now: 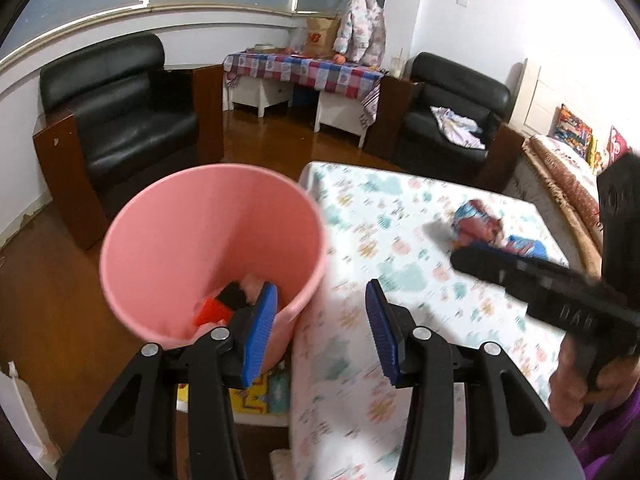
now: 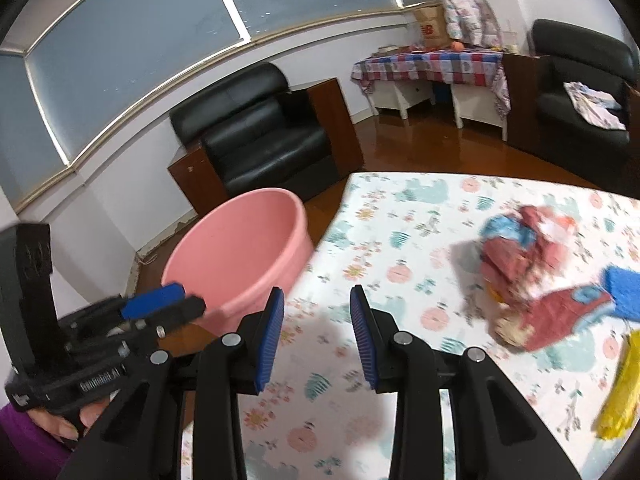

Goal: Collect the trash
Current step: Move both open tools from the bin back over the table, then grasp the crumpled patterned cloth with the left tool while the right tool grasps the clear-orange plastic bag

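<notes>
A pink bin point(image 1: 208, 248) stands on the floor at the table's left edge, with red and black trash point(image 1: 224, 304) at its bottom. It also shows in the right wrist view point(image 2: 240, 248). My left gripper point(image 1: 322, 330) is open and empty, above the bin's right rim. My right gripper point(image 2: 316, 336) is open and empty over the patterned table point(image 2: 400, 280). A crumpled red and blue wrapper point(image 2: 532, 276) lies on the table to its right, also in the left wrist view point(image 1: 480, 224). A yellow wrapper point(image 2: 622, 392) and a blue piece point(image 2: 626, 292) lie at the far right.
Two black armchairs point(image 1: 128, 120) point(image 1: 452, 120) stand beyond the table on a wooden floor. A side table with a checked cloth point(image 1: 304, 72) stands by the far wall. A couch with cushions point(image 1: 568, 160) runs along the right.
</notes>
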The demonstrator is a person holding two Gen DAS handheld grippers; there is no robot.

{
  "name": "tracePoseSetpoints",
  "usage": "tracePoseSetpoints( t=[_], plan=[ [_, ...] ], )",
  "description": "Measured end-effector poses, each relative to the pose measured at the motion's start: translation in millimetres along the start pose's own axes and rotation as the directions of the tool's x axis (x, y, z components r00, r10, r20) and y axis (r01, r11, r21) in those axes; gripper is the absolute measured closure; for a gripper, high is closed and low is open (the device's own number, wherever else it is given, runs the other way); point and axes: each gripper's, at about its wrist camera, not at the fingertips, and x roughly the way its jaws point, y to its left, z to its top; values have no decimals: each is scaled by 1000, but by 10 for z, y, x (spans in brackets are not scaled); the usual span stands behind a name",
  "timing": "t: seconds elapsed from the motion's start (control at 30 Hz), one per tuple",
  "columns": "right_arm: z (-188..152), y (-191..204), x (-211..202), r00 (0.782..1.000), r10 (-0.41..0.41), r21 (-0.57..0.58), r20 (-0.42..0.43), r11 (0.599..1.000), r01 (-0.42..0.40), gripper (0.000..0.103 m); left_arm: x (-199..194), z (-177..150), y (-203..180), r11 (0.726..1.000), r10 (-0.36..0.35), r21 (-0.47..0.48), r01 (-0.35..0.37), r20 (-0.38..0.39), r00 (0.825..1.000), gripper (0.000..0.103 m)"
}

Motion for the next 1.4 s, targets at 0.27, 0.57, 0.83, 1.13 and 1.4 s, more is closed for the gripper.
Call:
tracePoseSetpoints(
  t=[0.27,0.57,0.83,1.13,1.4],
  plan=[
    [-214,-409,-410,989,-136,31,64,990,134,69,252,171,-401,995,-101,-12,101,-31,994,57],
    [-352,-919,-777,954,-274,111,120,959,262,69,538,299,-1097,981,-175,75,180,-67,982,57],
    [-408,-1271,-864,949,-295,203,112,942,269,69,965,453,-1556,978,-184,69,195,-137,973,57],
    [-413,-1409,-807,951,-293,231,94,936,266,69,1502,457,-1721,994,-98,24,107,-231,968,57],
    [-389,-1499,-706,960,-271,252,71,936,246,69,1478,397,-1502,993,-116,-1,118,-202,972,80]
  ],
)
